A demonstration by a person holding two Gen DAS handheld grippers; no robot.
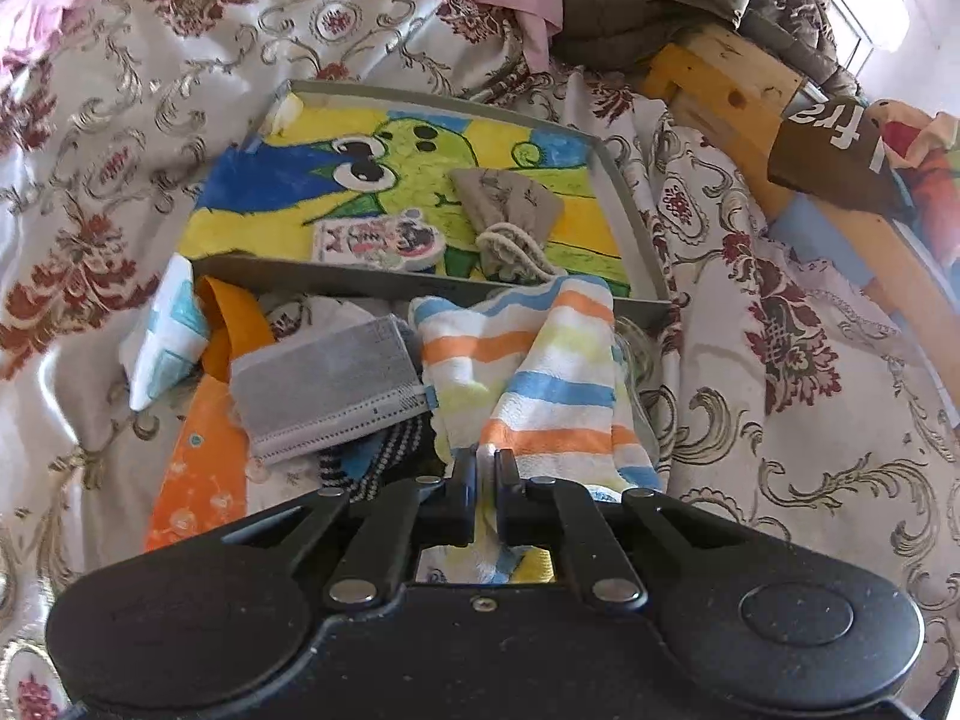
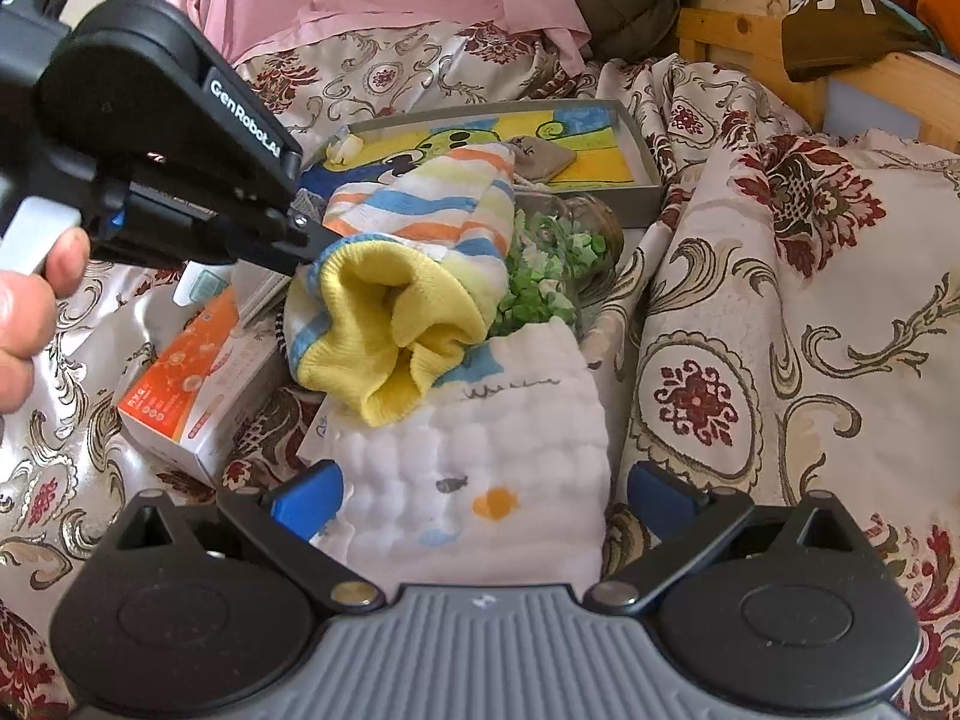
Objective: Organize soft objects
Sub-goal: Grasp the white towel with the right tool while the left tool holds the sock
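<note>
My left gripper is shut on a striped sock with blue, orange and yellow bands, pinched near its yellow cuff. The right wrist view shows the same left gripper reaching in from the upper left and lifting the sock over the pile. Behind it lies a grey tray lined with a cartoon picture, holding a beige drawstring pouch and a small printed pack. My right gripper is open, its blue pads either side of a white quilted cloth without pressing it.
A grey mask pack, an orange box and a blue-white tissue pack lie left of the sock. A clear bag of green pieces sits before the tray. A wooden bed frame stands at the right, on a patterned bedspread.
</note>
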